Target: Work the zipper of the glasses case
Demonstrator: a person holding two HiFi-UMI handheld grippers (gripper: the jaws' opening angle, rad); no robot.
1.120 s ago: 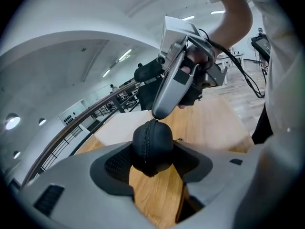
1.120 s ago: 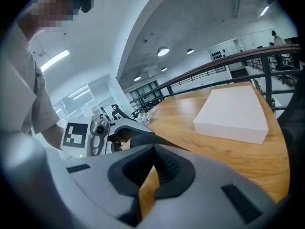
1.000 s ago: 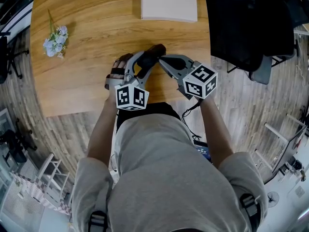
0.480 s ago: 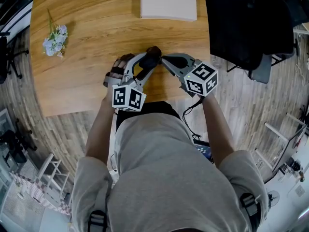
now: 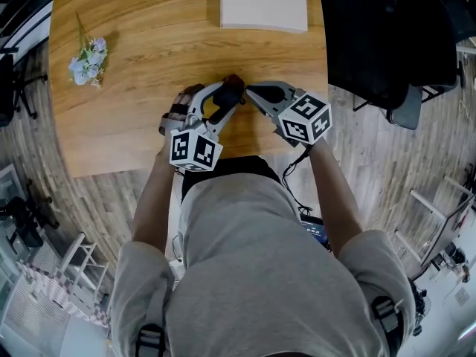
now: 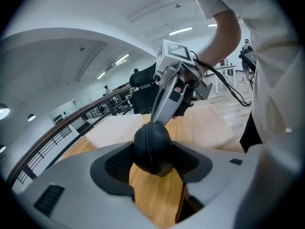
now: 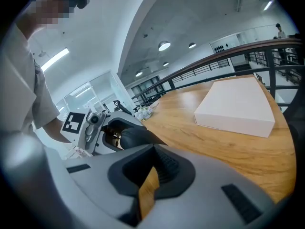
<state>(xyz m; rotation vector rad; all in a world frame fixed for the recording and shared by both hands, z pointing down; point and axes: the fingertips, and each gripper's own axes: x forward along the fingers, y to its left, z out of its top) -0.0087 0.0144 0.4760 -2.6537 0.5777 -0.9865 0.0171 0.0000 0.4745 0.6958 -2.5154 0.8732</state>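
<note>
The left gripper (image 5: 222, 103) grasps the black rounded zip-up glasses case (image 6: 153, 151), whose long axis points far-right to the right gripper (image 6: 155, 122), clenched shut against the zipper seam (image 6: 146, 138).

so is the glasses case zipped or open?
Zipped at the visible end: the zipper on the glasses case, held in the left gripper, runs closed. The rest, cannot tell.

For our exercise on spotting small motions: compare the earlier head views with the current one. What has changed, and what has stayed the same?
Only slightly: the left tongs, gripping the glasses case, turned a little, swinging its far end left and nearer the person. Unchanged: that grip, the right tongs shut at the case's end, the white box and flowers.
</note>
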